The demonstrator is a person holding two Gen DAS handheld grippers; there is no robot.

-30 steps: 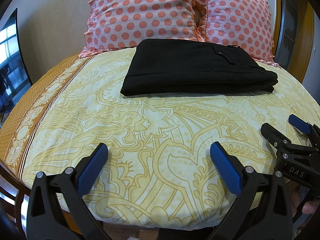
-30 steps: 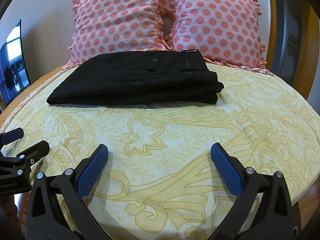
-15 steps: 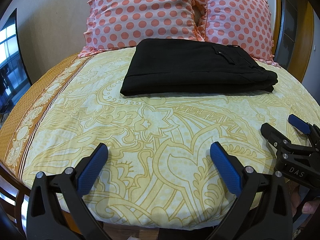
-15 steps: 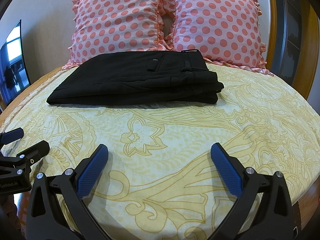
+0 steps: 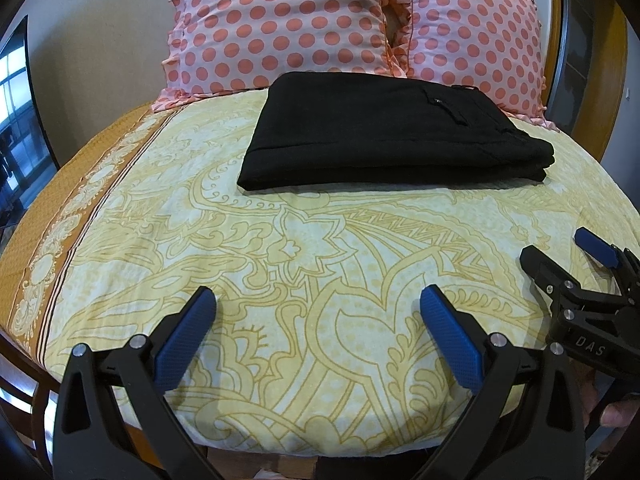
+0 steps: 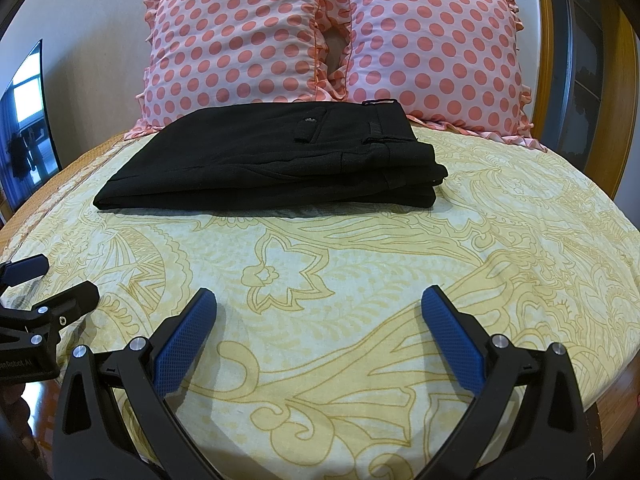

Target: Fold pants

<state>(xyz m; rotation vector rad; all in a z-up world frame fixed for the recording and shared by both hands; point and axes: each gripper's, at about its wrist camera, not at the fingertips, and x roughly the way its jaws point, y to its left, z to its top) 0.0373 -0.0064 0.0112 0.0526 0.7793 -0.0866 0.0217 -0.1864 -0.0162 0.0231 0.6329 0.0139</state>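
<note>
Black pants (image 5: 384, 132) lie folded into a flat rectangular stack on the yellow patterned bedsheet (image 5: 304, 264), at the far side just before the pillows. They also show in the right wrist view (image 6: 280, 168), waistband to the right. My left gripper (image 5: 316, 300) is open and empty near the bed's front edge, well short of the pants. My right gripper (image 6: 318, 300) is open and empty, also near the front edge. Each gripper shows at the edge of the other's view: the right one (image 5: 560, 248) and the left one (image 6: 56, 280).
Two pink polka-dot pillows (image 5: 296, 20) (image 6: 436, 48) stand against the wall behind the pants. A wooden bed frame (image 5: 600, 80) curves at the right. A dark screen (image 6: 24, 128) stands at the left. An orange border strip (image 5: 52, 200) runs along the sheet's left side.
</note>
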